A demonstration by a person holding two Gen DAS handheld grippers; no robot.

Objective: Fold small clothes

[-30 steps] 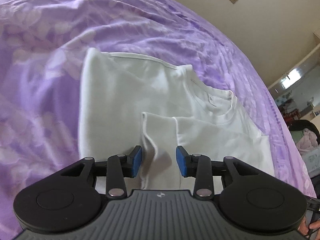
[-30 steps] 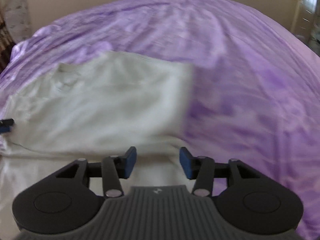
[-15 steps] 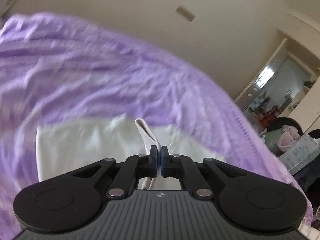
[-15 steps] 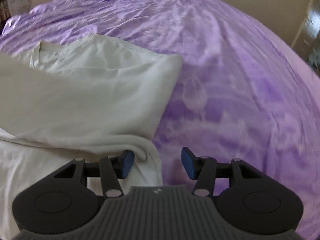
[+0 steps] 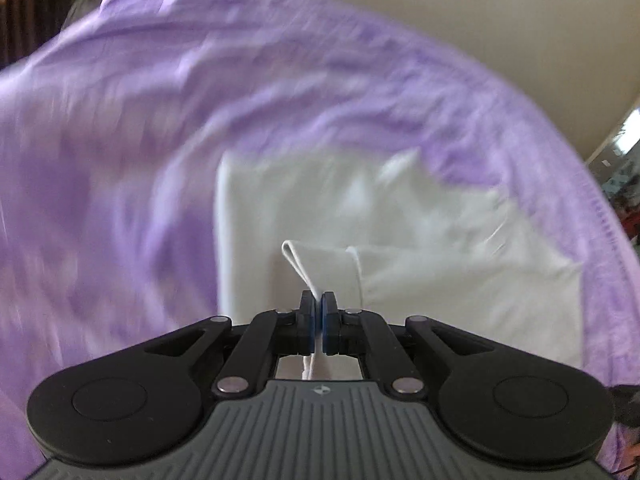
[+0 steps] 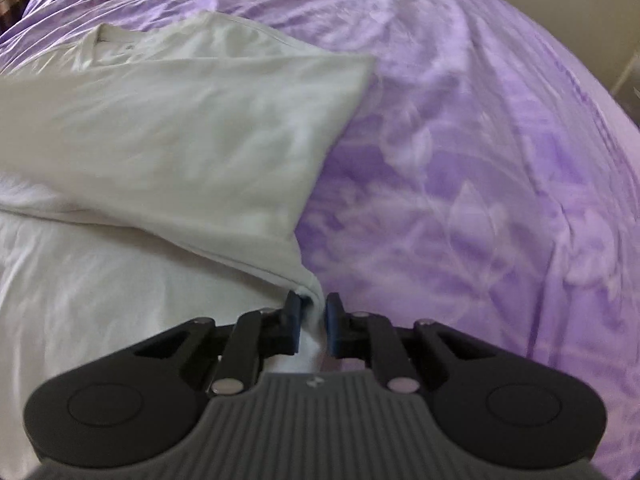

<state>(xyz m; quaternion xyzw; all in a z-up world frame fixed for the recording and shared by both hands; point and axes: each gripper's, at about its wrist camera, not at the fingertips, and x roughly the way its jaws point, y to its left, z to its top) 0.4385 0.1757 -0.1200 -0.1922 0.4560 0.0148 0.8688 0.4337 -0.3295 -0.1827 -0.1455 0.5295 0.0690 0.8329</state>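
A white T-shirt (image 5: 320, 208) lies partly folded on a purple bed sheet (image 5: 120, 160). My left gripper (image 5: 319, 304) is shut on a doubled edge of the shirt, and the pinched fold stands up in a loop just beyond the pads. In the right wrist view the same T-shirt (image 6: 180, 120) shows its collar at the far left and a folded layer on top. My right gripper (image 6: 312, 312) is at the shirt's near right corner. Its jaws are closing, with bunched white cloth filling the gap between the blue pads.
The purple sheet (image 6: 480, 160) spreads wide to the right of the shirt and falls away at the bed's edge. A beige wall (image 5: 520, 40) stands behind the bed. A lit doorway (image 5: 624, 152) is at the right, and a dark curtain (image 5: 32, 12) at the top left.
My left gripper closed on the shirt's folded edge and raised it. My right gripper sank to the shirt's near corner, and its jaws came together around the cloth.
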